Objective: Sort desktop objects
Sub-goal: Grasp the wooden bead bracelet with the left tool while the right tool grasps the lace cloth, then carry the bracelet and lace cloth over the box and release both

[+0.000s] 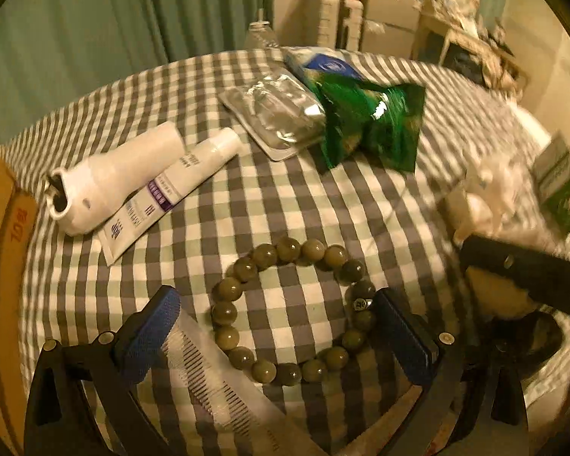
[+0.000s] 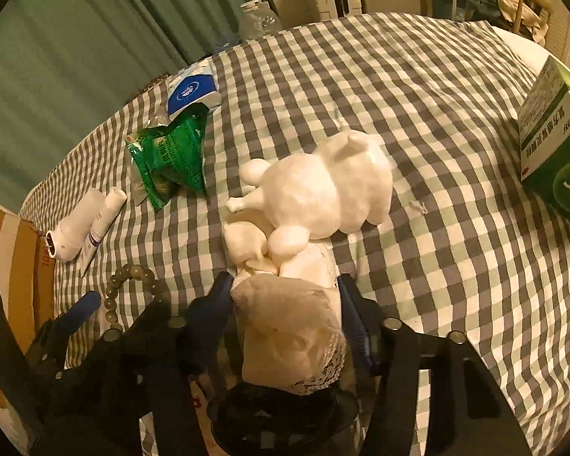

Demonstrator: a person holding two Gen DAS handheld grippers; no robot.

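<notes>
Plush toy (image 2: pixel 285 326) gripped, bracelet (image 1: pixel 288 311) beside comb (image 1: pixel 224 391)

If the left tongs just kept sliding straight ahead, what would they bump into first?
Probably the bead bracelet: its ring already lies between the open left tongs, so its far beads come first. Beyond that is bare checked cloth, though depth is hard to judge.

The right gripper (image 2: pixel 285 304) has its blue pads pressed against both sides of a white plush toy (image 2: pixel 315 197) lying on the checked tablecloth (image 2: pixel 437 152). Left of the toy sits a green packet (image 2: pixel 171 155); far right, a green medicine box (image 2: pixel 558 159).
</notes>
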